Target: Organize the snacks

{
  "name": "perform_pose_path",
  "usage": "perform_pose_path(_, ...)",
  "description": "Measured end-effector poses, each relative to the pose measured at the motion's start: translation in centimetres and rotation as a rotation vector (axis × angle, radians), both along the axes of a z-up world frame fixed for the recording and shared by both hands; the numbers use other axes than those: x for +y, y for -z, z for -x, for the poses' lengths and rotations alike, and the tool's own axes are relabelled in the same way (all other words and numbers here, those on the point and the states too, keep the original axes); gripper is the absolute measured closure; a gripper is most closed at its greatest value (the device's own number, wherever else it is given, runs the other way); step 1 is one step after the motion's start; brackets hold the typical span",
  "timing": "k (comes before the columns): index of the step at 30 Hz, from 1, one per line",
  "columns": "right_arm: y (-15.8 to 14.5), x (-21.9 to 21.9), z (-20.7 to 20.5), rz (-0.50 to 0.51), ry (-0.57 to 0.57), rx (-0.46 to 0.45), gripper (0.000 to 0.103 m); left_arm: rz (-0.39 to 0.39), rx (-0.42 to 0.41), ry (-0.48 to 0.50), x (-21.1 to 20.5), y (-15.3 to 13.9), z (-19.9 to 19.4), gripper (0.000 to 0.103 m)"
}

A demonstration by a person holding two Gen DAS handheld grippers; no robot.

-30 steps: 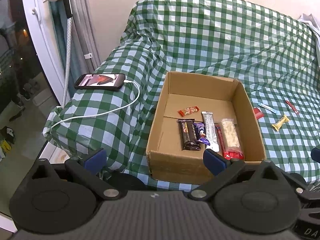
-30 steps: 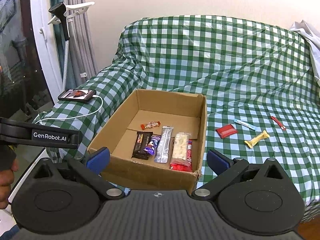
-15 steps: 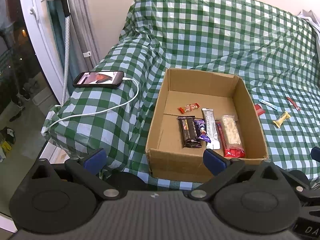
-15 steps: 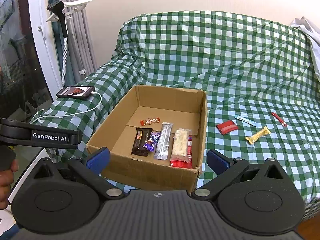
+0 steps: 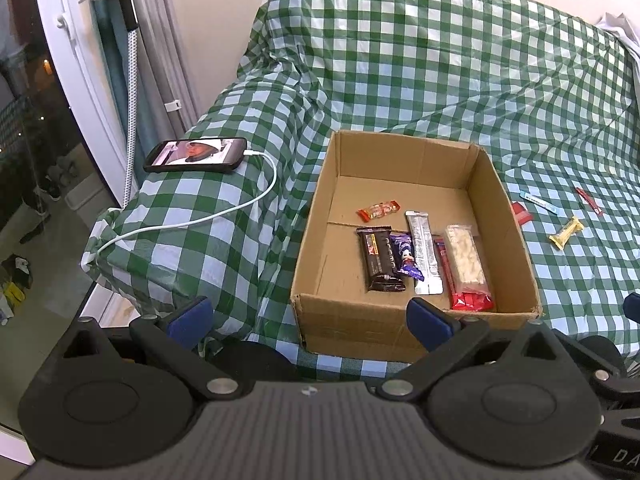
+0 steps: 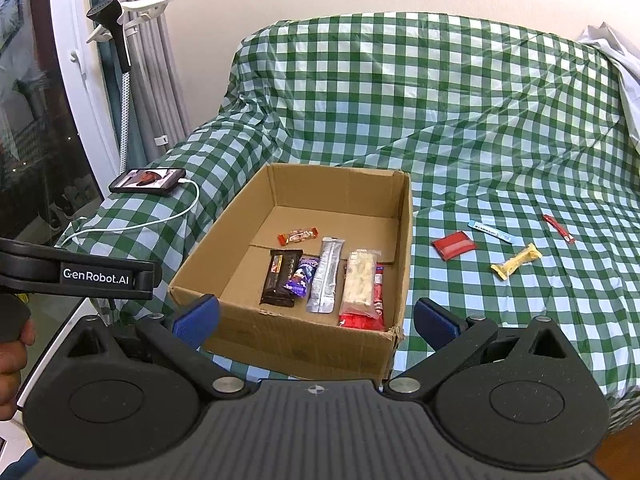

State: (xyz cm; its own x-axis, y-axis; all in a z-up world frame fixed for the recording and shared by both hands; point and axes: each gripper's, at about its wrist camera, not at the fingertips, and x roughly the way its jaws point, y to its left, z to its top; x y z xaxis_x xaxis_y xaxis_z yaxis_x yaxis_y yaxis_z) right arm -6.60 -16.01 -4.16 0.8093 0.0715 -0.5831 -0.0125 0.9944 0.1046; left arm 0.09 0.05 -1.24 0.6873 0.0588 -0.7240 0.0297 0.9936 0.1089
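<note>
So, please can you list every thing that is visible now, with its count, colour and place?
cardboard box: 1, brown, on the checked cover
snacks in box: 6, orange, dark brown, purple, silver, white, red
snacks outside box: 4, red, blue, yellow, thin red, on the cover to the box's right
checked cover: 1, green and white, over the sofa
phone: 1, black, on the armrest, white cable attached
left gripper: 1, black, blue pads, open
right gripper: 1, black, blue pads, open

Both wrist views high, facing forward-down, sharing cardboard box (image 5: pixel 414 236)
</note>
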Motion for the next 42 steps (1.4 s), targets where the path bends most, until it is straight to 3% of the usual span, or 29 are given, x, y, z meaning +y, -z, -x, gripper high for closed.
perform_pose_path(42,1.7,-0.9,-0.9,-0.022,0.013,0.025,0.001,-0.043,0.03,0.013,-1.0,0.8,-2.9,0.0)
